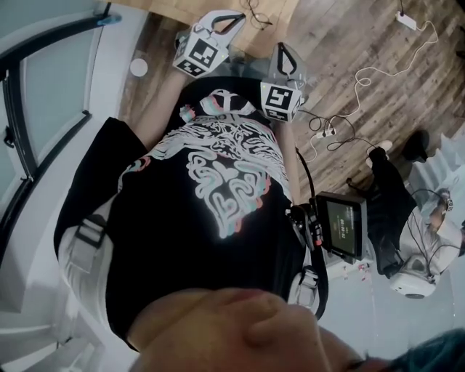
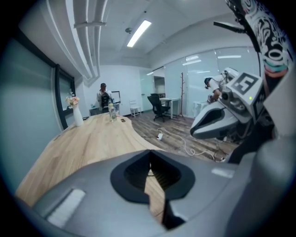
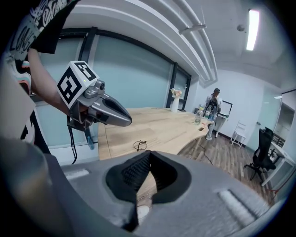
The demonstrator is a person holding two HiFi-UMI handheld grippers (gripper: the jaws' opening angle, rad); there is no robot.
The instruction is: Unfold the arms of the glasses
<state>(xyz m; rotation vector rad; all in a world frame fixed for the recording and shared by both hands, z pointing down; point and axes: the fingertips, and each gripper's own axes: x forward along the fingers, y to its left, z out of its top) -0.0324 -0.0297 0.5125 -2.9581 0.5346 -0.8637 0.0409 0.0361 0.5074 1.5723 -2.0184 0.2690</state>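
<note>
Glasses (image 3: 140, 145): small dark wire frame lying on wooden table (image 3: 162, 125) near its edge, at 12 o'clock ahead of my right tongs (image 3: 149, 153). Arms seem folded, but too small for me to be sure. Long axis and facing unreadable. I judge task not started: both arms left to unfold. Right tongs pinched closed, empty. Left tongs (image 2: 149, 152) likewise closed, empty, held in air at 10 o'clock from glasses.

Two grippers — left gripper (image 1: 237, 19), right gripper (image 1: 283, 51) — one pair of glasses (image 3: 140, 145), one table (image 3: 159, 124), one vase (image 2: 77, 115), one black chair (image 2: 158, 102), one white chair (image 2: 135, 109)
</note>
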